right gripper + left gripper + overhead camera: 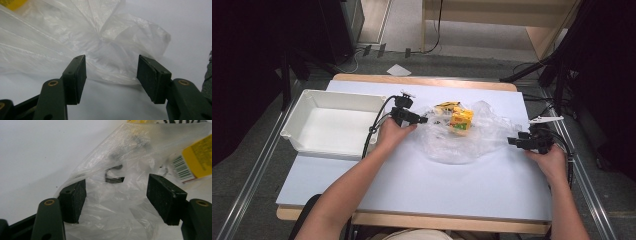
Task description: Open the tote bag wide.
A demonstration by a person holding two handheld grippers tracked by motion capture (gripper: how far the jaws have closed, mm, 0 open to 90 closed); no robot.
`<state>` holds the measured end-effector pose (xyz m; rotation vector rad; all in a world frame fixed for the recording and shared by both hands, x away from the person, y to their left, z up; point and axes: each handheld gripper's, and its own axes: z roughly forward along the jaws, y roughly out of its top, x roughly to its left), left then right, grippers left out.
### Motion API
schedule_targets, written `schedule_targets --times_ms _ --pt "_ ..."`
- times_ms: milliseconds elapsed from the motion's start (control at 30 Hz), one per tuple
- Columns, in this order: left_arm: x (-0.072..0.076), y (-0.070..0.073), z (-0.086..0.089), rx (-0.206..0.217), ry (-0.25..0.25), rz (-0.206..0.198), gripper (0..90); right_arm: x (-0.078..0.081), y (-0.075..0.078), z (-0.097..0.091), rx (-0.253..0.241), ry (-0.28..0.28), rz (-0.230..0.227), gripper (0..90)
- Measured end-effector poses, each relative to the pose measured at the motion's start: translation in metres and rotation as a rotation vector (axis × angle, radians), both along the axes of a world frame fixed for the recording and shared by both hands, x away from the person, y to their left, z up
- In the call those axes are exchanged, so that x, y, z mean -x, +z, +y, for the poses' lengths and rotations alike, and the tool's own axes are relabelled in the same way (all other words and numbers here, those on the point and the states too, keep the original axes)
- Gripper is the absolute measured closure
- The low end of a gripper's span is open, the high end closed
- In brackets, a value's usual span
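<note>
A person is working at a pale, matte table (422,185) edged in light wood, a black two-jaw gripper in each hand. At the centre of the high view a crumpled, clear plastic bag (462,132) is lying spread on the tabletop, thin and glossy, with yellow packets (460,120) showing through its film near the upper middle. The left gripper (422,119) is reaching into the bag's left edge, while the right gripper (513,141) is sitting just beside the bag's right edge. A white, rectangular plastic bin (302,107) with smooth walls and a rolled rim is resting at the left of the table, partly overhanging the side.

The left gripper view is revealing what the high view cannot: wrinkled film bunching between the blocky, rough-faced pads (77,200), the jaws standing wide apart and gripping nothing, a barcode on a yellow packet (197,157) at the upper right, and a small dark item (113,173), too blurred to identify, behind the plastic.

In the right gripper view the jaws are likewise spread wide, framing a gathered, translucent fold of the bag (107,45) that is lying on the table beyond the pads (150,77), not pinched.
</note>
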<state>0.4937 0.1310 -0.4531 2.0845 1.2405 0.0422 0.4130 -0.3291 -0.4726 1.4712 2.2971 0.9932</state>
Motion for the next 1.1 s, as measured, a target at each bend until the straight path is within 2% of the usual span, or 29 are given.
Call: schedule_targets --times_ms 67,167,300,400,500,733,833,967,1100 --pt "0.001 0.004 0.000 0.001 0.003 -0.014 35.2 0.002 0.005 0.000 -0.018 0.006 -0.022 43.5" --pt "0.004 0.011 0.000 0.035 0.000 -0.030 36.3 0.005 0.013 0.000 -0.049 0.009 -0.046 44.7" --pt "0.009 0.021 -0.005 0.044 -0.020 -0.063 37.1 0.009 0.023 0.004 -0.051 0.014 -0.079 46.4" --pt "0.011 0.028 -0.003 0.068 -0.021 -0.071 37.2 0.013 0.031 0.008 -0.054 0.020 -0.098 49.5" --pt "0.013 0.036 -0.001 0.077 -0.019 -0.084 39.5 0.016 0.041 0.011 -0.081 0.023 -0.126 51.6" --pt "0.020 0.056 0.001 0.116 -0.026 -0.125 41.5 0.017 0.062 0.027 -0.086 0.039 -0.150 61.0" --pt "0.023 0.065 0.002 0.128 -0.030 -0.124 42.4 0.015 0.067 0.034 -0.098 0.041 -0.147 65.1" --pt "0.029 0.076 -0.004 0.121 -0.084 -0.141 53.6 0.011 0.072 0.045 -0.106 0.056 -0.150 70.8" --pt "0.035 0.079 -0.014 0.116 -0.114 -0.141 67.2 0.005 0.075 0.058 -0.122 0.071 -0.143 76.0"
